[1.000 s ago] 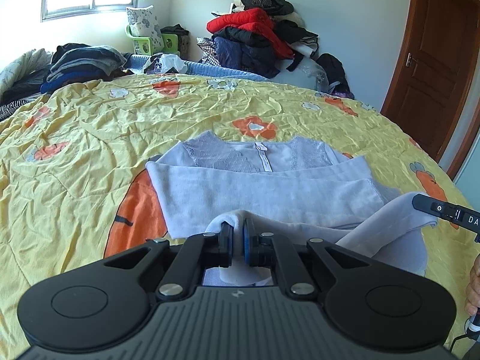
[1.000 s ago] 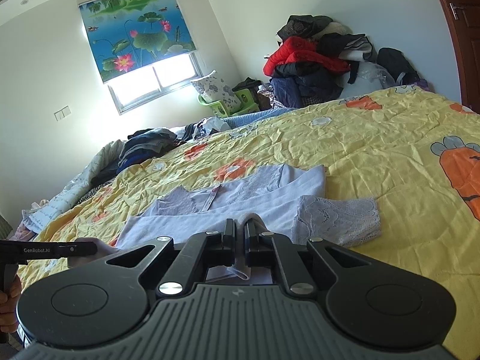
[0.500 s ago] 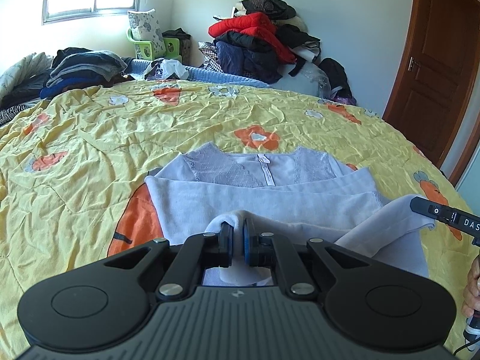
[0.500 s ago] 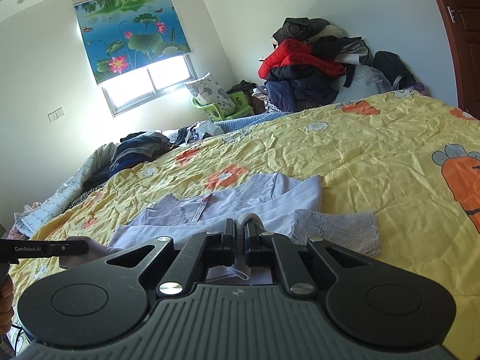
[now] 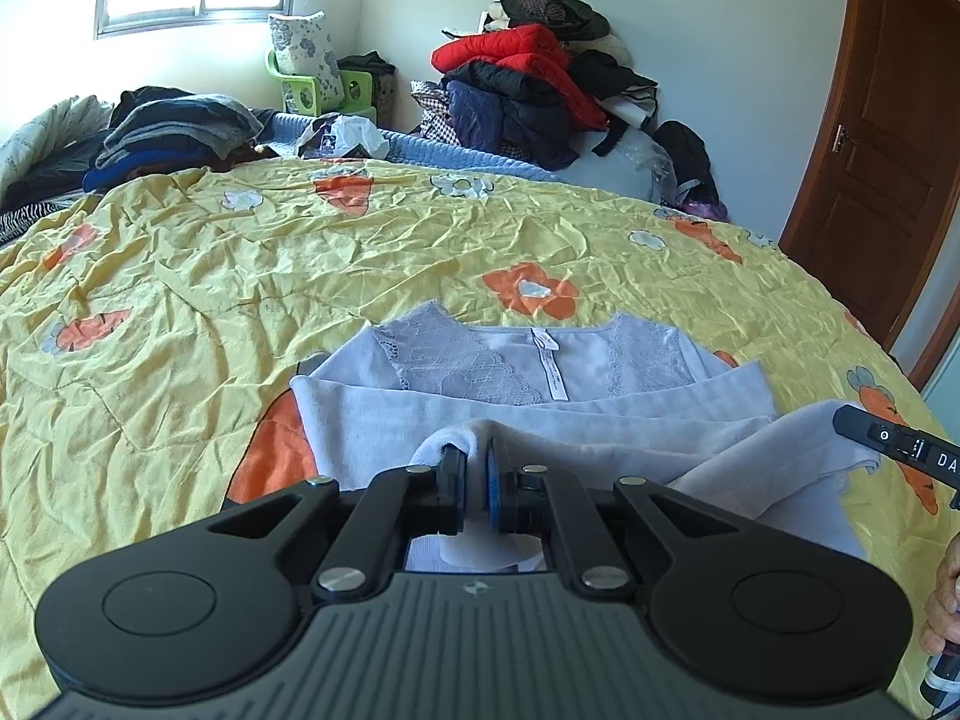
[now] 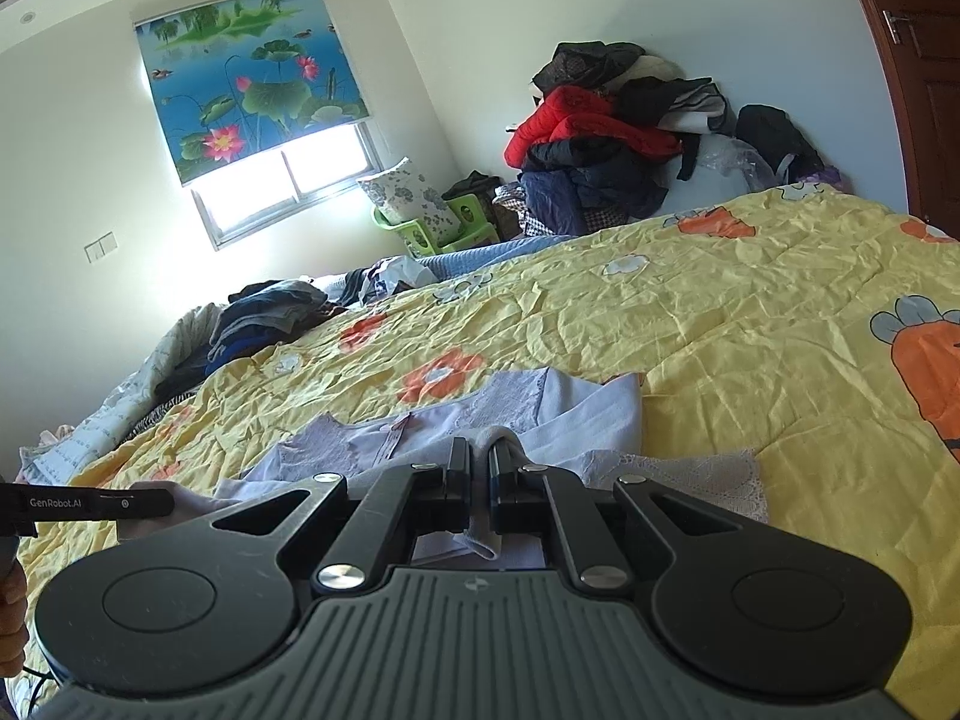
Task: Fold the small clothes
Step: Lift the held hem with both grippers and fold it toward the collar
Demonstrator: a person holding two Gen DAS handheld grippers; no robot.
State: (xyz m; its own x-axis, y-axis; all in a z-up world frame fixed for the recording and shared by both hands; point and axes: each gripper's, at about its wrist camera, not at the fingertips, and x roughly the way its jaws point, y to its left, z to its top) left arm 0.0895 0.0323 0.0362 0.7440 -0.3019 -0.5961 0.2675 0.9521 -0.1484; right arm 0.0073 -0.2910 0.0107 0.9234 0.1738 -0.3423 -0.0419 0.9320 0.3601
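The top (image 5: 528,420) lies on the bed (image 5: 180,300), sleeves folded in. Left gripper (image 5: 477,483) and right gripper (image 6: 478,480) each clamp its hem. Remaining: carry the hem to the collar.

There was one pale lilac lace-trimmed top (image 5: 528,408), one yellow carrot-print quilt (image 5: 180,312), two black two-finger grippers (image 5: 477,480) (image 6: 479,480), one green plastic stool (image 5: 312,90) and one brown wooden door (image 5: 882,132).

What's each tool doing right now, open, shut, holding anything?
Left tool: shut on the hem of the lilac top.
Right tool: shut on the same lilac top, at its other hem corner.
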